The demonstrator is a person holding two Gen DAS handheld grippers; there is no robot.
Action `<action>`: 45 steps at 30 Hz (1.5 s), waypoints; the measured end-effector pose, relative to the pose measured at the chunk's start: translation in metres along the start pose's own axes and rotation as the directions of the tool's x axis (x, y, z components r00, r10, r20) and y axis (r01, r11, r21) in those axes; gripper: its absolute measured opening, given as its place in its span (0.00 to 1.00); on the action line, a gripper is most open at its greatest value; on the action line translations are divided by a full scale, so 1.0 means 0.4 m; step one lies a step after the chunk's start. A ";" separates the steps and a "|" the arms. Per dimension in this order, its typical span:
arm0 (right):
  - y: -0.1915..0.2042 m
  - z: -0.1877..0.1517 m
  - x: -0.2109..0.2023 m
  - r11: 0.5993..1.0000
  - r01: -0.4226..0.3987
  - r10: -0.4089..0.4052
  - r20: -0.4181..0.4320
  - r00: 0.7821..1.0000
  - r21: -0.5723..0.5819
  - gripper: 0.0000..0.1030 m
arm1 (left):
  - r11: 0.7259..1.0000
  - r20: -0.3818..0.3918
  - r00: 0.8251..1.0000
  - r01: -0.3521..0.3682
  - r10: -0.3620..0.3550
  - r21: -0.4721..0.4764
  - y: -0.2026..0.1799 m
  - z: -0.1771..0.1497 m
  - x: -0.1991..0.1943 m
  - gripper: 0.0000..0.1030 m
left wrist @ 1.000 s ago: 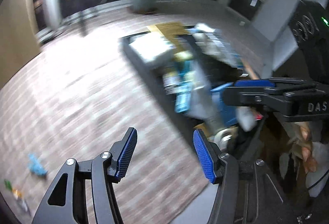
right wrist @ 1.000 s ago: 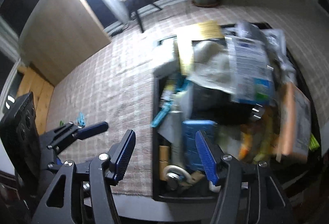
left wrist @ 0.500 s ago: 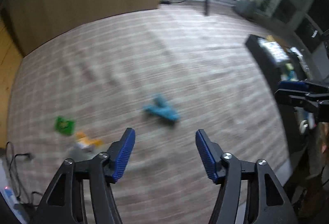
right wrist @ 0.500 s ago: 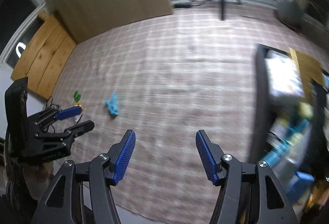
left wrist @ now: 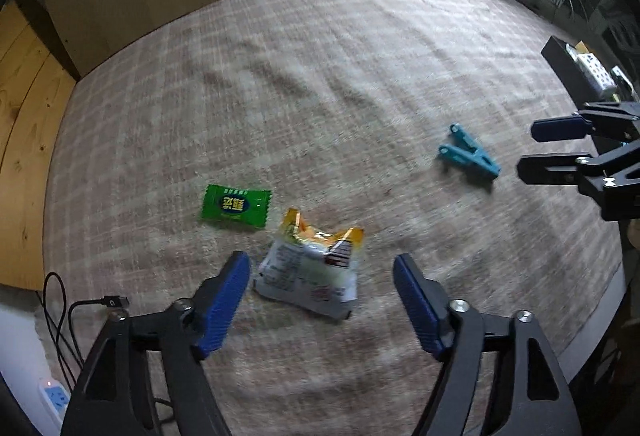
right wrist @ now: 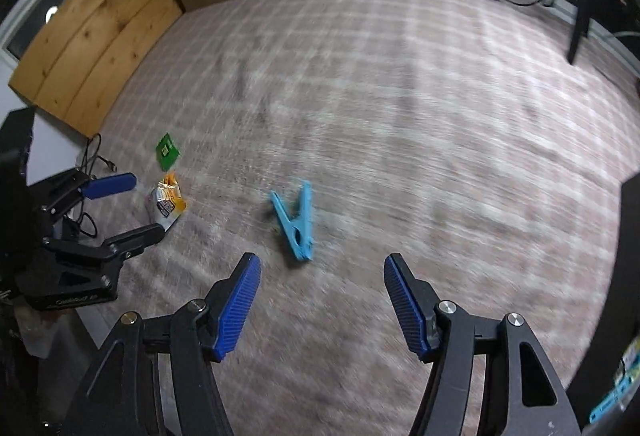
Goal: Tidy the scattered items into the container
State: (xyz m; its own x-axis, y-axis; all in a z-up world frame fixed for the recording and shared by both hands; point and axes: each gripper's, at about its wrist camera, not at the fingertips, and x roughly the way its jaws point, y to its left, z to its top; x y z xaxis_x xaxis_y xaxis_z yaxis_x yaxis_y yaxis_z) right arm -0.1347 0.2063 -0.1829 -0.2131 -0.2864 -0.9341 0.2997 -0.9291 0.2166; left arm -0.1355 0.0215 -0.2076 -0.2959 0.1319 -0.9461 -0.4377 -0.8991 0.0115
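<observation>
The left hand-held gripper (left wrist: pixel 322 300) hangs over a crumpled snack packet (left wrist: pixel 310 270) on the checked counter (left wrist: pixel 320 95), jaws widening, gripping nothing. A green candy (left wrist: pixel 236 205) lies just left. The right hand-held gripper (right wrist: pixel 322 300) (released, also widening) hovers near a blue clothespin (right wrist: pixel 298 224).

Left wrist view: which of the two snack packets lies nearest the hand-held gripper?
The crumpled silver-and-orange packet, lying just ahead of the left hand-held gripper as its jaws open. The flat green packet lies farther off, up and to the left.
</observation>
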 end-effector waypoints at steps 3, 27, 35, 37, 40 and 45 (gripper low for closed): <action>0.018 0.018 0.036 1.000 0.011 -0.012 -0.024 1.000 -0.014 0.59 | 1.000 -0.016 1.000 0.001 -0.001 0.007 0.011 -0.002 0.016 0.77; 0.039 0.036 0.077 0.990 0.066 -0.071 -0.036 0.997 -0.124 0.23 | 0.998 -0.010 1.000 -0.016 0.016 -0.054 -0.007 -0.051 0.019 0.49; -0.018 0.008 0.038 0.999 0.005 -0.006 -0.025 1.000 -0.053 0.15 | 0.997 0.031 0.999 -0.018 0.020 -0.071 0.008 -0.035 -0.020 0.47; -0.035 0.001 0.013 0.999 -0.007 0.007 -0.007 1.000 -0.034 0.15 | 0.998 0.041 0.999 -0.015 0.018 -0.067 -0.025 -0.020 -0.036 0.47; -0.062 -0.011 -0.033 1.000 -0.024 0.024 0.028 0.999 -0.005 0.15 | 0.999 0.070 0.998 -0.006 0.010 -0.047 -0.040 -0.004 -0.058 0.47; -0.108 -0.056 -0.122 0.999 -0.026 0.022 0.095 0.995 0.039 0.15 | 1.000 0.115 0.993 0.024 -0.025 0.012 -0.137 0.049 -0.098 0.47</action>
State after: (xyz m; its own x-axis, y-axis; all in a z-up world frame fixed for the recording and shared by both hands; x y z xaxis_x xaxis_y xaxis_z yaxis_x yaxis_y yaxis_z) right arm -0.1165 0.2658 -0.1529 -0.2941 -0.3277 -0.8978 0.2682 -0.9299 0.2516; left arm -0.1167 0.0737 -0.1649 -0.3810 0.2015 -0.9024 -0.4543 -0.8908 -0.0071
